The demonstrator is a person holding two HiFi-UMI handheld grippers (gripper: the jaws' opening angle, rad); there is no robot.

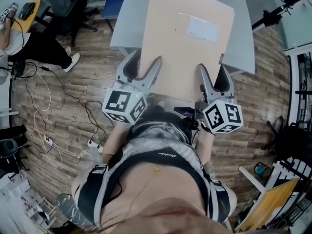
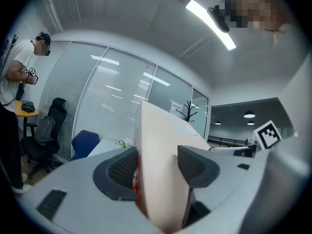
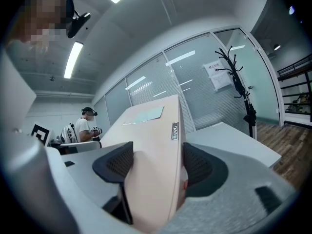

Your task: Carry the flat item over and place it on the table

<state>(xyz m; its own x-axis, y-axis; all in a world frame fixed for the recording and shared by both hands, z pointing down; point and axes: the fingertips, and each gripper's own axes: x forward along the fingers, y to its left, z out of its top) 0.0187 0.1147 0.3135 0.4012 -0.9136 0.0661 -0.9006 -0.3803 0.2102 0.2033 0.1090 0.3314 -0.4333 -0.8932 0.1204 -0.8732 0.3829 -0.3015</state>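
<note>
A large flat tan cardboard box (image 1: 187, 43) with a white label hangs in the air in front of me, over a grey table (image 1: 242, 38). My left gripper (image 1: 143, 68) is shut on the box's near left edge, and my right gripper (image 1: 212, 76) is shut on its near right edge. In the left gripper view the box (image 2: 158, 150) fills the gap between the dark ribbed pads (image 2: 123, 168). The right gripper view shows the box (image 3: 156, 145) squeezed between both pads (image 3: 202, 167), with a small sticker on its edge.
A person (image 1: 29, 38) stands at a small desk at the far left, beside a black office chair (image 1: 66, 4). Cables and a power strip (image 1: 95, 145) lie on the wooden floor to my left. A coat stand (image 3: 241, 94) is near the glass wall. Shelving (image 1: 300, 91) stands at the right.
</note>
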